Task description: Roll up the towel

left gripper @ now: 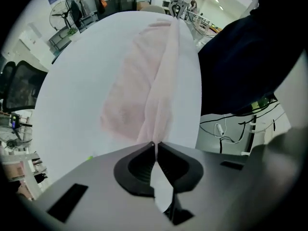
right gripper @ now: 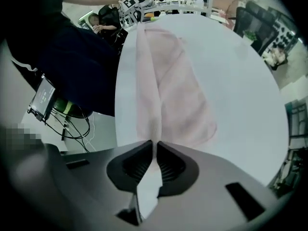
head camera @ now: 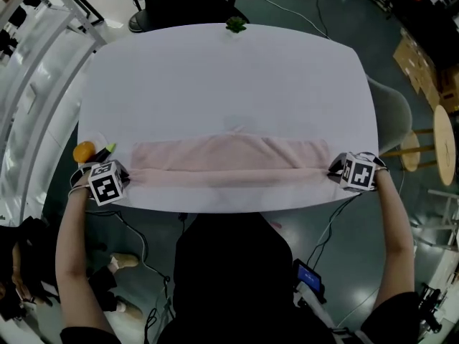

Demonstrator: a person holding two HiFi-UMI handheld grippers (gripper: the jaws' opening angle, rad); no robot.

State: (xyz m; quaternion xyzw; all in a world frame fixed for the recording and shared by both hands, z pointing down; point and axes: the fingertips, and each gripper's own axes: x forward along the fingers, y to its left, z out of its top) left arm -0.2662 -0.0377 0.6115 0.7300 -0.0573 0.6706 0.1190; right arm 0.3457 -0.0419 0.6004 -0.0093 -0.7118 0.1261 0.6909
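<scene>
A pale pink towel point(head camera: 229, 160) lies stretched across the near part of the white table point(head camera: 229, 77), with a rolled or folded band along its near edge. My left gripper point(head camera: 123, 175) pinches the towel's left end point(left gripper: 154, 105), jaws shut on the cloth. At the other end my right gripper point(head camera: 336, 169) is shut on the towel point(right gripper: 159, 95) in the same way. Both grippers point down at the table's front edge. In each gripper view a fold of pink cloth runs from the pinched jaws toward the other gripper.
An orange ball point(head camera: 84, 151) with a green item beside it sits at the table's left edge, close to my left gripper. A small green plant point(head camera: 235, 25) stands at the far edge. Chairs, a wooden stool point(head camera: 430, 145) and cables surround the table.
</scene>
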